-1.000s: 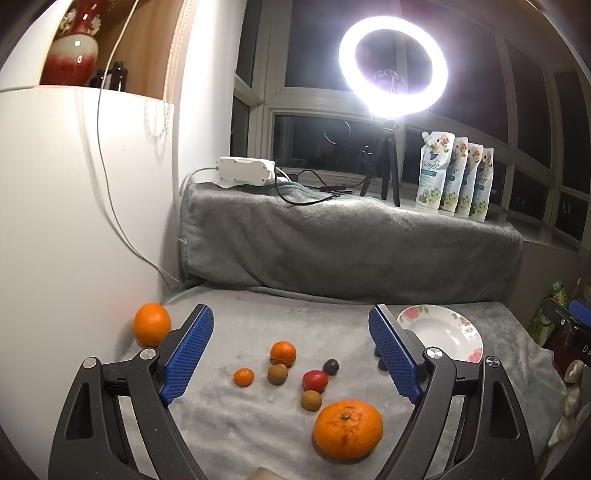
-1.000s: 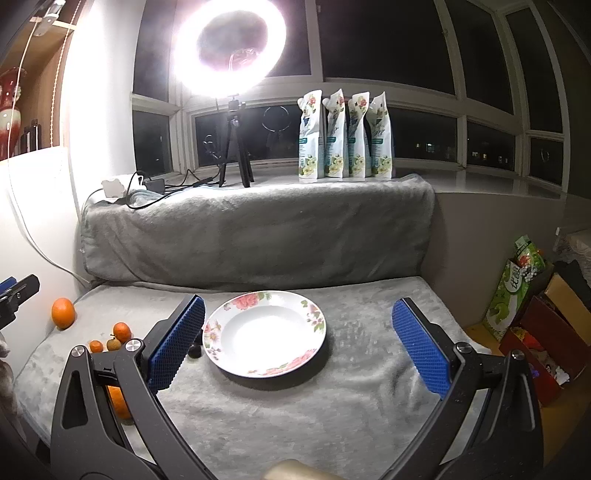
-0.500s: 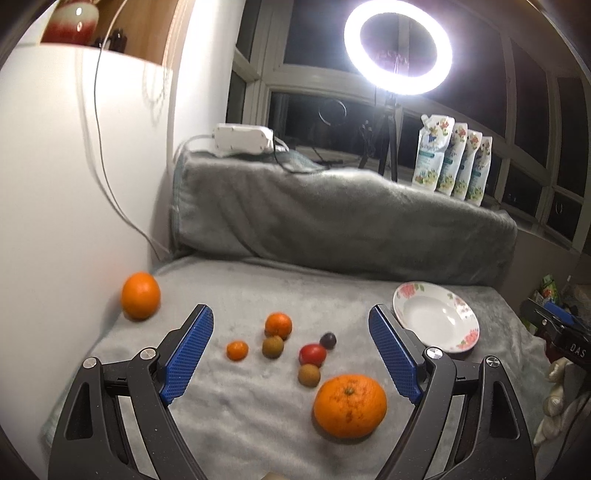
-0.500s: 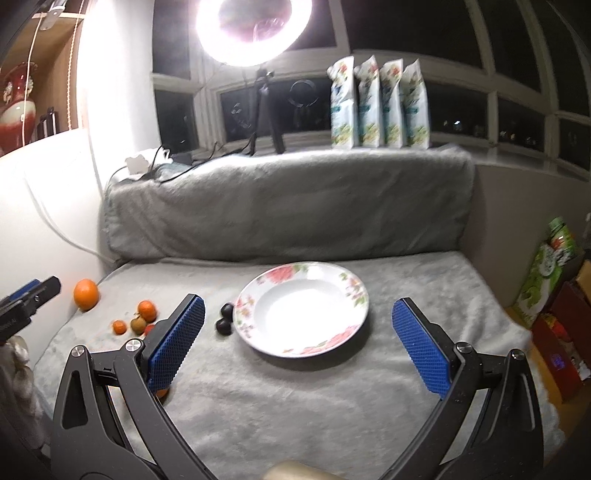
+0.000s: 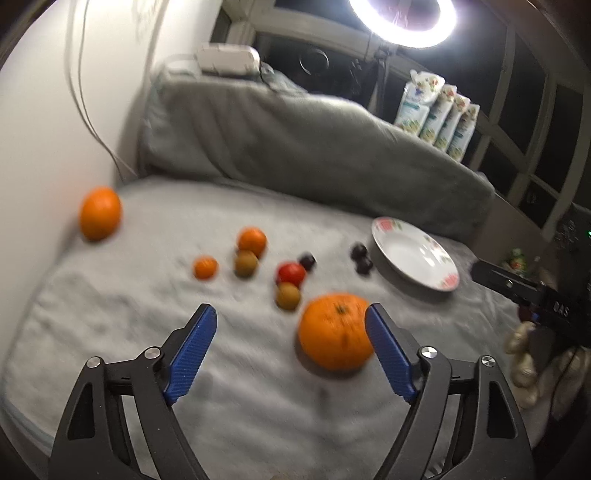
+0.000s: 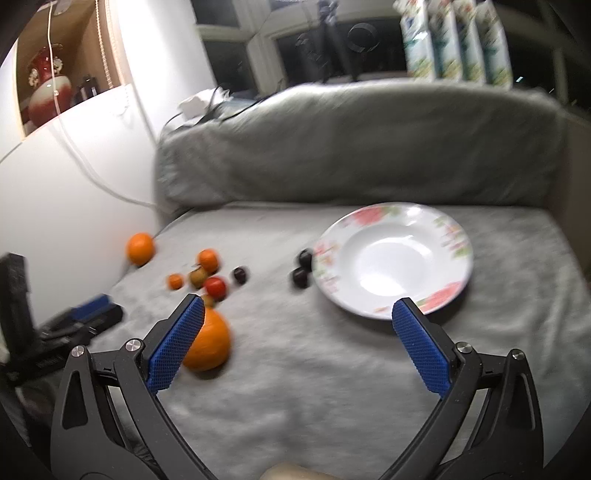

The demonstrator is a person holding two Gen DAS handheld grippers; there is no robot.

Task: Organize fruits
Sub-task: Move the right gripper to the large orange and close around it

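A grey blanket (image 5: 229, 369) covers the surface in front of us, with a blanket-draped ledge behind it, dark windows and a ring light (image 5: 402, 22) glaring up top. Our landmark is the flowered plate (image 6: 391, 258), which sits empty towards the back right of the blanket.

Just left of the plate we see two dark plums (image 6: 301, 269) near its rim; contact is too blurred to call. Further left of the plate comes a loose cluster: a third dark plum (image 6: 240, 275), a red fruit (image 5: 291, 273), two brownish fruits (image 5: 246, 263), a small tangerine (image 5: 205, 267) and a mid-sized one (image 5: 252, 240). Far left of the plate, against the white wall, sits an orange (image 5: 100, 212). Nearest us, well left and forward of the plate, is the big orange (image 5: 334, 330).

Our left gripper (image 5: 291, 347) hangs over the blanket with its blue fingers (image 5: 192, 350) wide but closing; the big orange sits just beside the right-hand finger, mostly between the two, and nothing is gripped.

Our right gripper (image 6: 297, 339) has its fingers spread wide too, empty, its right finger overlapping the plate's near rim in view and its left finger in front of the big orange.
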